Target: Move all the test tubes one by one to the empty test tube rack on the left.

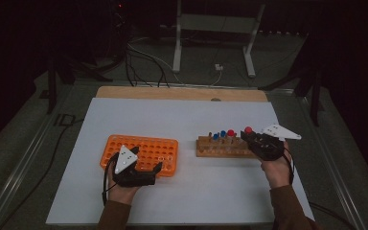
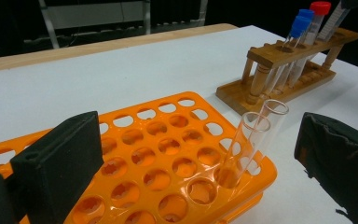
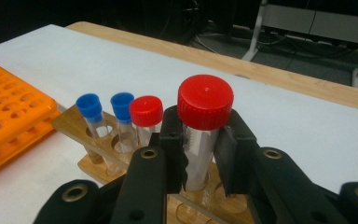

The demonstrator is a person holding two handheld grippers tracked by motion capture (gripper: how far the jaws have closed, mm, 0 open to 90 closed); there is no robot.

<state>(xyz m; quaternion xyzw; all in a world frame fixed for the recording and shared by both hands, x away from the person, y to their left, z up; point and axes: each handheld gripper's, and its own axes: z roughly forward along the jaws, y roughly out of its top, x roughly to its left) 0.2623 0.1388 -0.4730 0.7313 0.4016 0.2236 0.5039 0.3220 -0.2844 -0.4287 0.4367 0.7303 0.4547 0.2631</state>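
My right gripper (image 3: 200, 158) is clamped on the red-capped tube (image 3: 204, 126), both jaws pressing its clear body just under the cap, above the wooden rack (image 1: 220, 149). At its nine o'clock, another red-capped tube (image 3: 146, 114) and two blue-capped tubes (image 3: 107, 112) stand in the rack. My left gripper (image 1: 146, 172) sits released, jaws wide apart, at the six o'clock edge of the orange rack (image 2: 168, 154), where two empty glass tubes (image 2: 254, 135) lean in corner holes. Both racks rest on the white tabletop (image 1: 182, 120).
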